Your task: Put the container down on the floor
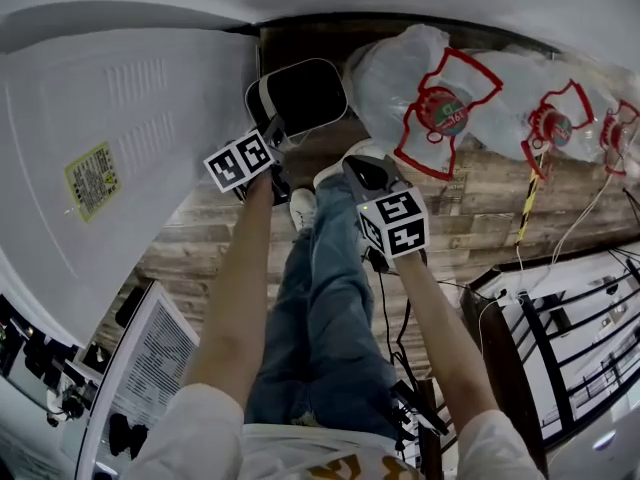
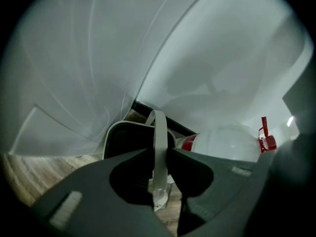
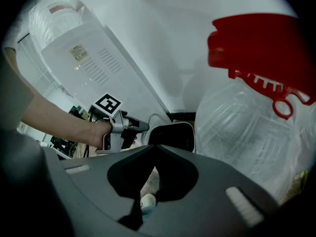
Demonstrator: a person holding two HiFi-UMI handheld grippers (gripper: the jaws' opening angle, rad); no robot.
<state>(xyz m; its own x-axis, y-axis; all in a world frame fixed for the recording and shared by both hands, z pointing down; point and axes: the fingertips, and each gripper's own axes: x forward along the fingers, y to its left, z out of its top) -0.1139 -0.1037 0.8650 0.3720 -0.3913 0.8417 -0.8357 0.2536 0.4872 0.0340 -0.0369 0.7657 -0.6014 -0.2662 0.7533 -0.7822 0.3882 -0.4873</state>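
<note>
The container (image 1: 297,96) is a white bin with a dark inside and a pale strap handle (image 2: 159,142). It sits low over the wooden floor, near the wall's dark skirting. My left gripper (image 1: 272,133) is shut on that handle, which runs up between its jaws (image 2: 159,151) in the left gripper view. I cannot tell whether the bin's base touches the floor. My right gripper (image 1: 362,168) is to the right of the bin, shut with nothing in it (image 3: 153,148). The right gripper view shows the left gripper (image 3: 139,126) beside the container (image 3: 173,135).
A large white appliance (image 1: 110,158) fills the left side. White plastic bags with red handles (image 1: 440,93) lie right of the bin along the wall. A black rack (image 1: 560,338) stands at the lower right, with cables (image 1: 385,308) on the wooden floor (image 1: 480,203).
</note>
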